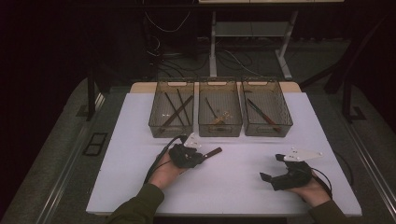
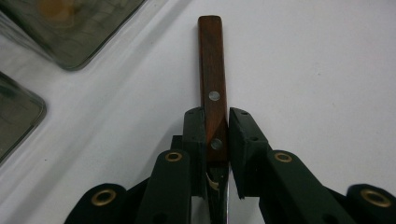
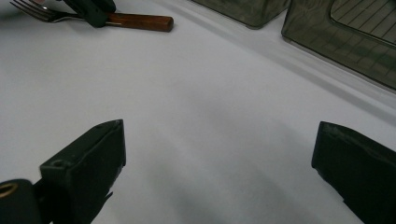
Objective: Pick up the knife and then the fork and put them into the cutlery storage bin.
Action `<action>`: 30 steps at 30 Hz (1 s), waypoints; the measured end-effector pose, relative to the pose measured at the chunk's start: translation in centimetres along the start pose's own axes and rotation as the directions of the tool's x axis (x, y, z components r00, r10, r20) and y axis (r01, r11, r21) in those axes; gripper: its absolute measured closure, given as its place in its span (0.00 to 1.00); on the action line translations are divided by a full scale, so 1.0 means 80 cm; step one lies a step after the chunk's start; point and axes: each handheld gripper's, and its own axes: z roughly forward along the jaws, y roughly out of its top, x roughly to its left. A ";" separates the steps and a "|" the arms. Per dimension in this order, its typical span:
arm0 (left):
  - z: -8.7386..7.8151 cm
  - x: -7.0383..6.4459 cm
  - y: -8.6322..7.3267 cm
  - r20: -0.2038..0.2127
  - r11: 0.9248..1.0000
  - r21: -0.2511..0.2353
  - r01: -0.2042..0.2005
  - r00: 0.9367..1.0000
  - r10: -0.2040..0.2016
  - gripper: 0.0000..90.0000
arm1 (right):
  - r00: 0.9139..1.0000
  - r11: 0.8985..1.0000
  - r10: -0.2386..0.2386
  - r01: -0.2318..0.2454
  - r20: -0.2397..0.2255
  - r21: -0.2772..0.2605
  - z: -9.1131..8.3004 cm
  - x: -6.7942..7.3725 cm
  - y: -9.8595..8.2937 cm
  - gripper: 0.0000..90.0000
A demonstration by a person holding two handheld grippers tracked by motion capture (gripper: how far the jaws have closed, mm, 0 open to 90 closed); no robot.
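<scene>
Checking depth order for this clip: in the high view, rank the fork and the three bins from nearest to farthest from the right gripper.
From the right gripper:
1. Right bin, just ahead of it.
2. Fork, to its left, clamped in the left gripper; close to call against the middle bin.
3. Middle bin, ahead and left.
4. Left bin, far left.

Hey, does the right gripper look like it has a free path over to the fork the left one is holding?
Probably yes. The right gripper is open over bare white table, with nothing between it and the fork, though the left gripper already clamps its wooden handle.
</scene>
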 end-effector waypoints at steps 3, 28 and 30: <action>-0.003 0.001 0.000 0.018 1.000 0.015 -0.006 1.000 0.005 0.86 | 1.000 1.000 0.005 -0.005 -0.006 -0.001 0.000 -0.001 0.000 0.04; -0.041 -0.029 0.029 0.139 0.993 -0.084 -0.081 0.986 0.092 0.86 | 0.995 0.998 -0.061 0.059 -0.077 -0.030 -0.003 0.009 0.019 0.04; -0.044 -0.032 0.033 0.152 0.992 -0.092 -0.092 0.983 0.105 0.86 | 0.991 0.996 -0.085 0.082 -0.103 -0.033 -0.004 0.013 0.027 0.04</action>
